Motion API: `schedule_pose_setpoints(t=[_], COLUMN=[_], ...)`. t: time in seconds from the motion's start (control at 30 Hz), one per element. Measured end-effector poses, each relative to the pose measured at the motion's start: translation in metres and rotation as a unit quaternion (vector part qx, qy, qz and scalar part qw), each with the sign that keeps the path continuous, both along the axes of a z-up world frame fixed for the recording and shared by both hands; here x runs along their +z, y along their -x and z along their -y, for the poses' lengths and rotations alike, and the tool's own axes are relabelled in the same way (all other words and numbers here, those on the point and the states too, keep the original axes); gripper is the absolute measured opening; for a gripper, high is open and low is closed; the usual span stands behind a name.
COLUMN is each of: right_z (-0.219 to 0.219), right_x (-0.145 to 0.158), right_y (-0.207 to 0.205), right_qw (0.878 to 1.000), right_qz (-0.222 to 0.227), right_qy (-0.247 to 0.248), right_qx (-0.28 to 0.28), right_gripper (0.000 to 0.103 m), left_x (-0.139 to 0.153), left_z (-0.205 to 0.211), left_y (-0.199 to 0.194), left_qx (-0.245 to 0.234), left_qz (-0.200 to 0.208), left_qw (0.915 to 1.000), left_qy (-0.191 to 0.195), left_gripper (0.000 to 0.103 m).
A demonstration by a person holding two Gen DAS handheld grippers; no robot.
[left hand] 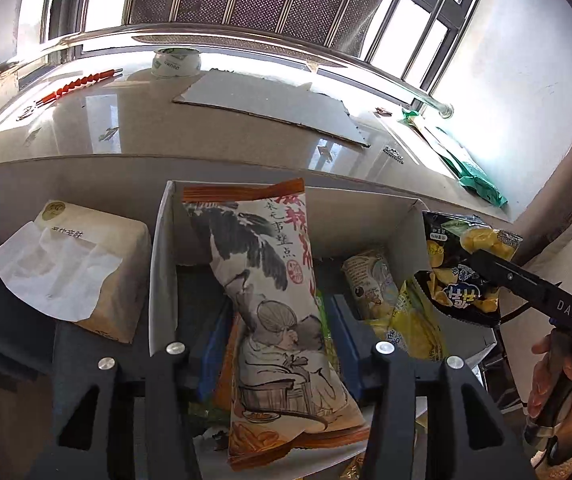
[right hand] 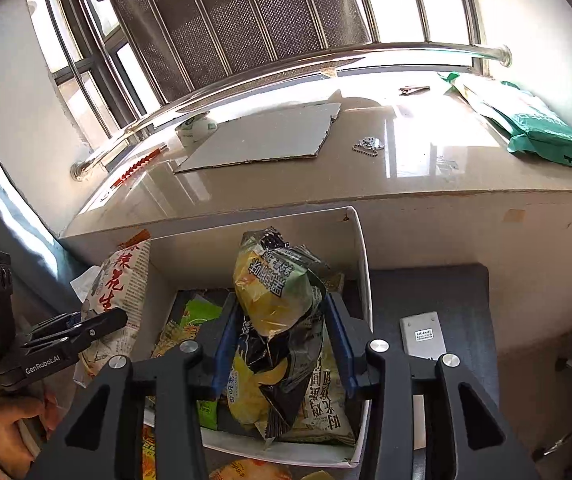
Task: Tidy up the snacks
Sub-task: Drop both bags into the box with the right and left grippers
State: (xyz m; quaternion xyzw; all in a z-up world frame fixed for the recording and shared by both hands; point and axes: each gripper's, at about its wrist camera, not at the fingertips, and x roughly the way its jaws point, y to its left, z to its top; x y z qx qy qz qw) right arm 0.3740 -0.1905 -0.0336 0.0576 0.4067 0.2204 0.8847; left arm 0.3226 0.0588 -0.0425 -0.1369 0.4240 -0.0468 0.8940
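Note:
My left gripper (left hand: 276, 344) is shut on a long white and orange snack bag with ink drawings (left hand: 274, 304), held over the white cardboard box (left hand: 162, 264). The bag also shows in the right wrist view (right hand: 120, 280), with the left gripper (right hand: 98, 326) on it. My right gripper (right hand: 284, 340) is shut on a black and yellow chip bag (right hand: 278, 320), held over the same box (right hand: 360, 264). That chip bag (left hand: 458, 268) and the right gripper (left hand: 482, 260) show at the right of the left wrist view. Several snack packets (left hand: 390, 300) lie inside the box.
The box stands against a glossy beige window ledge (right hand: 366, 168) with a cardboard sheet (right hand: 262, 136), a tape roll (left hand: 176, 63), a green mailer (right hand: 542, 128) and a bead chain (right hand: 368, 146). A tissue pack (left hand: 78, 272) lies left of the box, a small grey device (right hand: 422, 334) right.

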Motion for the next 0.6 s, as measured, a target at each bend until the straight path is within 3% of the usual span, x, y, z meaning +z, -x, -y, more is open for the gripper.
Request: schedule_pose_setpoints(t=[0.03, 0.33, 0.6], right_z=[0.000, 0.005, 0.033], right_x=[-0.001, 0.015, 0.037], right_y=[0.000, 0.023, 0.098], right_qw=[1.000, 1.000, 0.997], right_qz=[0.000, 0.025, 0.074], right_qy=[0.000, 0.004, -0.034], right_qx=[-0.003, 0.006, 0.018], right_gripper=[0.102, 0.103, 0.103], left_x=[0.000, 0.024, 0.052], left_z=[0.000, -0.002, 0.010], left_y=[0.002, 0.039, 0.118], left_qx=[0.004, 0.000, -0.019], left_qz=[0.005, 0.038, 0.105], left_qw=[1.0000, 0.9988, 0.9927], left_qy=[-0.005, -0.031, -0.056], left_gripper=[0.099, 0.103, 0.103])
